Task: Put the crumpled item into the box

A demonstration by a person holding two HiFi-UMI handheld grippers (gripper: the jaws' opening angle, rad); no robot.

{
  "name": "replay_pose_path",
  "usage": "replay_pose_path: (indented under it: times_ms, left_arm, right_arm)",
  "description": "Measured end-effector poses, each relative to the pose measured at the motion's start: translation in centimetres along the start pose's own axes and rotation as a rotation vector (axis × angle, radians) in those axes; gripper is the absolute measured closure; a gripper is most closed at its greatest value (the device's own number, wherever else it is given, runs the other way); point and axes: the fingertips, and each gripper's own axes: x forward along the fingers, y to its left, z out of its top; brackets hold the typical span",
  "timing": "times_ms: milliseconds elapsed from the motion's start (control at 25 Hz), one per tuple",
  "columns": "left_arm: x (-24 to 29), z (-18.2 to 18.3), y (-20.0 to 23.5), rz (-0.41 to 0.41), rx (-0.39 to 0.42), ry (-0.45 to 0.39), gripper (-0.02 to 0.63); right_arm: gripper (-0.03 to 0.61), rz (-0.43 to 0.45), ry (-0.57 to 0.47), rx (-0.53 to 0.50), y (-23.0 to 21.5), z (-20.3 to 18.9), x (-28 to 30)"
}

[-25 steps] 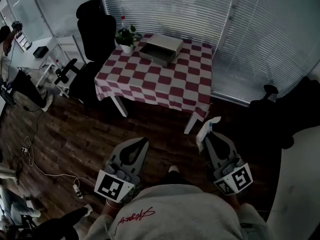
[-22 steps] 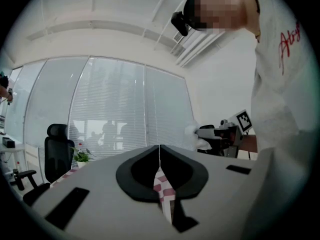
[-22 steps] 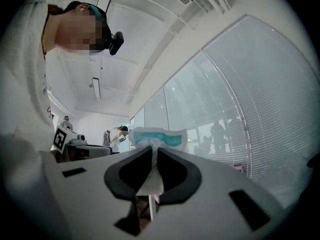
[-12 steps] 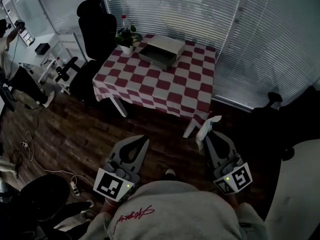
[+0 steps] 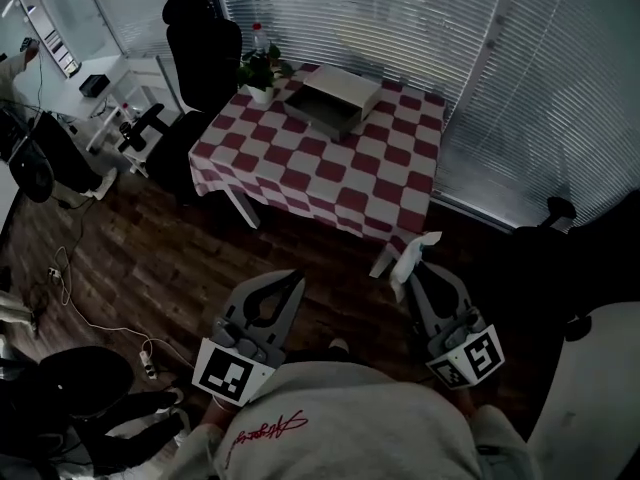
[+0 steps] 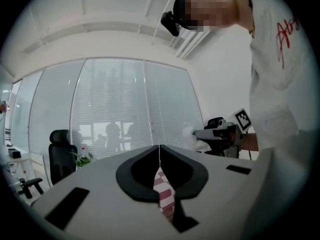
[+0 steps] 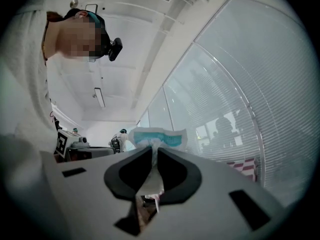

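Two claws are out in front of the person, both over the dark wood floor (image 5: 150, 258) and short of the worktop (image 5: 340, 183). Left claw (image 5: 288, 280) has its tips pressed together with nothing in it. Right claw (image 5: 412, 271) is pinching the crumpled item (image 5: 414, 252), a whitish wrapper with teal print that pokes out past the tips. The box (image 5: 335, 98) sits open on the far side of the red-and-white checkered worktop, just beside a small potted plant (image 5: 262, 71). The item is well apart from the box.
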Motion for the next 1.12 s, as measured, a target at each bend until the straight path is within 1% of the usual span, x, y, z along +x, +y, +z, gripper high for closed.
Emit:
replay_pose_path:
  times_ms: [120, 240, 440, 560, 640, 720, 880, 1120]
  left_arm:
    - [-0.1, -0.5, 0.7, 0.012, -0.014, 0.017, 0.594]
    - [0.0, -0.3, 1.5, 0.019, -0.026, 0.01, 0.594]
    - [0.6, 0.5, 1.8, -0.014, -0.059, -0.026, 0.594]
    - [0.8, 0.5, 1.8, -0.014, -0.041, -0.028, 0.594]
    - [0.8, 0.1, 1.6, -0.018, -0.026, -0.009, 0.594]
    - [0.9, -0.3, 1.4, -0.02, -0.035, 0.005, 0.594]
    - [1.0, -0.2, 1.6, -0.001, -0.048, -0.002, 0.594]
    - [0.9, -0.4, 0.7, 0.01, 0.005, 0.017, 0.594]
  right_arm:
    - [0.532, 0.015, -0.008, 0.018, 0.1, -0.1, 0.8]
    - [0.532, 0.018, -0.005, 0.016, 0.1, -0.1, 1.4]
    - [0.532, -0.007, 0.021, -0.003, -0.2, -0.2, 1.8]
    - [0.532, -0.008, 0.024, 0.002, -0.3, -0.5, 2.0]
    - [0.532, -0.003, 0.027, 0.001, -0.2, -0.6, 2.1]
    - [0.532, 0.002, 0.029, -0.004, -0.2, -0.6, 2.1]
    - [0.532, 0.019, 0.034, -0.008, -0.3, -0.7, 2.3]
    - [0.532, 0.043, 0.043, 0.0, -0.5, -0.8, 2.0]
